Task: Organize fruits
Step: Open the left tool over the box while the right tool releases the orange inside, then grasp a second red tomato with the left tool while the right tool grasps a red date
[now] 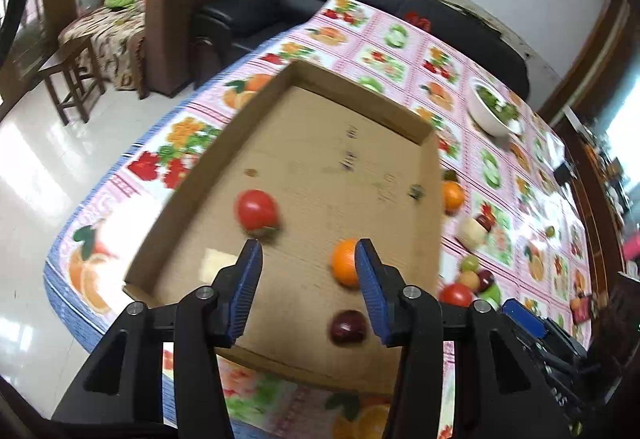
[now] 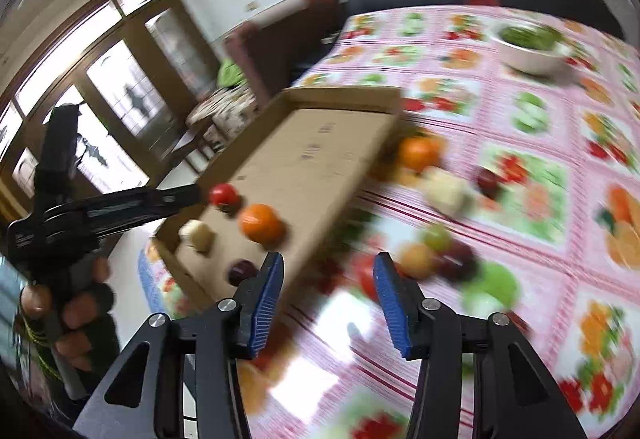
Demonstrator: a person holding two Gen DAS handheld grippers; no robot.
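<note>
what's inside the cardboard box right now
Inside the cardboard box: a tomato, an orange and a dark red apple. The right wrist view adds a pale fruit, which the left gripper hides from its own camera.

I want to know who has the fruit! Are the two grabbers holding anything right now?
No, neither holds anything. The left gripper is open above the cardboard tray, and the right gripper is open over the tablecloth.

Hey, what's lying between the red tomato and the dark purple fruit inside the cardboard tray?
In the right wrist view, an orange sits between the red tomato and the dark purple fruit in the cardboard tray.
</note>
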